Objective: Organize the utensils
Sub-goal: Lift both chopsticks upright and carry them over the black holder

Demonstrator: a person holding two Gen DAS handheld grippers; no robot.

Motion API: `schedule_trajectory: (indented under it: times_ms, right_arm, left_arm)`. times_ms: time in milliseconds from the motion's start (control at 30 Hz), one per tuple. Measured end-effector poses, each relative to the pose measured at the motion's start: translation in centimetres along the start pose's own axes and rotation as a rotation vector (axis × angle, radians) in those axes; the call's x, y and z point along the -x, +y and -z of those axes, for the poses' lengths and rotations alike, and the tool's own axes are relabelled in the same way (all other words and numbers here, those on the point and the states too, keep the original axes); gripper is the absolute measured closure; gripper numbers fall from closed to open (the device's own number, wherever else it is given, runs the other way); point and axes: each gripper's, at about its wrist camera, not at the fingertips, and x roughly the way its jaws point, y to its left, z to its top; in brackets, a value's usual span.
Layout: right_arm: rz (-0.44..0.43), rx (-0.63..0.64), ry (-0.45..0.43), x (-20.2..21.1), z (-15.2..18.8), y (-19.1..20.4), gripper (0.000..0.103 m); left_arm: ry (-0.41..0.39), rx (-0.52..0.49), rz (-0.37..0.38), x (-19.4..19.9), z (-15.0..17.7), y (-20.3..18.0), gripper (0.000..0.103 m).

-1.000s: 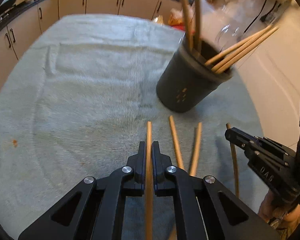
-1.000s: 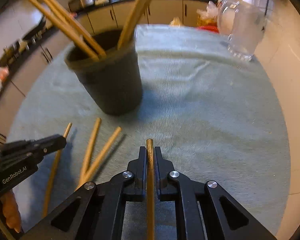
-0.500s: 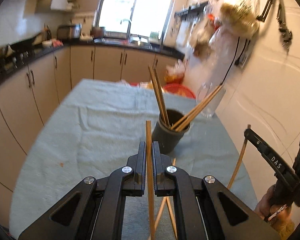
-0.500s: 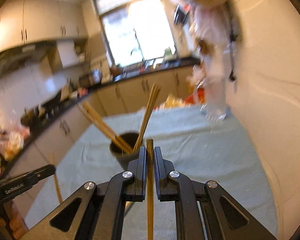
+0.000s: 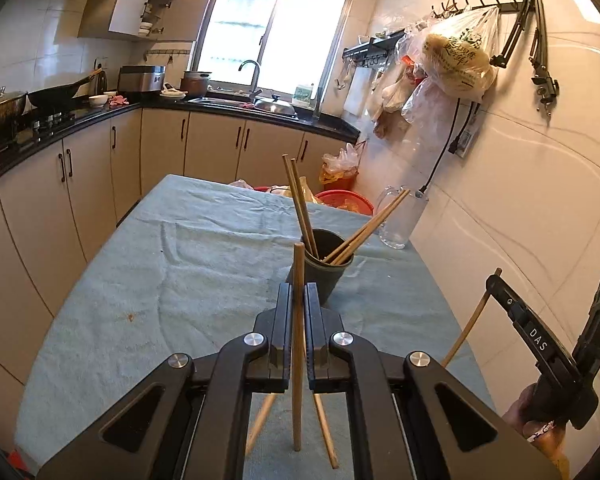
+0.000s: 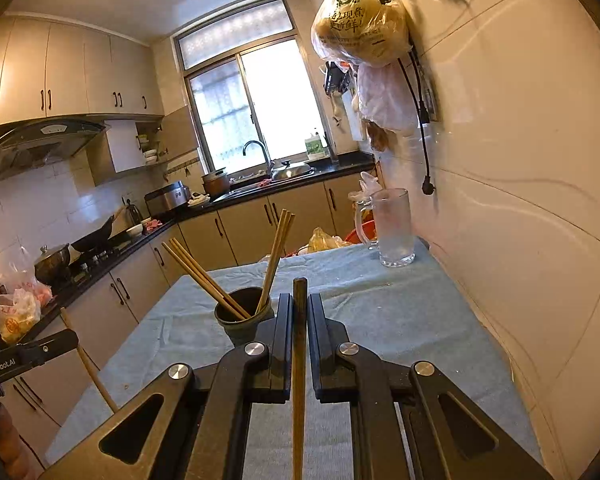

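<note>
Chopsticks are the things being sorted, and each claw is clenched on one. The left claw [image 5: 296,300] grips a wooden chopstick [image 5: 297,344] between its pads, the stick running along the fingers, its tip standing above them and its other end hanging below, clear of the table [image 5: 204,248]. The right claw [image 6: 299,312] likewise pinches a single chopstick [image 6: 299,380] along its fingers, the blunt end poking just past the fingertips.

Ahead of both claws a dark round cup [image 5: 325,276] stands upright on the table, which is covered with a pale green towel. Five chopsticks [image 5: 300,204] stand in the cup, two leaning one way and three the other. In the left wrist view, two loose chopsticks [image 5: 325,428] lie on the towel below the claw, partly hidden by it.

In that same view the right claw shows at the right edge, held by a hand [image 5: 540,428], with its chopstick slanting down from its tip. A clear glass mug [image 6: 394,228] stands at the far corner of the table beside the tiled wall, well apart from the cup.
</note>
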Motion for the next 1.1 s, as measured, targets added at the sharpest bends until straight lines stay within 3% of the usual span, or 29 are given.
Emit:
schedule_trajectory:
  times_ms: [500, 1100]
  right_arm:
    - [-0.003, 0.023, -0.034, 2.8, -0.4, 0.8, 0.095]
    - [-0.035, 0.065, -0.033, 3.7, -0.5, 2.1, 0.095]
  left_arm:
    - [-0.027, -0.018, -0.016, 2.0, 0.2, -1.2, 0.098]
    - [-0.065, -0.071, -0.089, 4.0, 0.0, -2.0, 0.098]
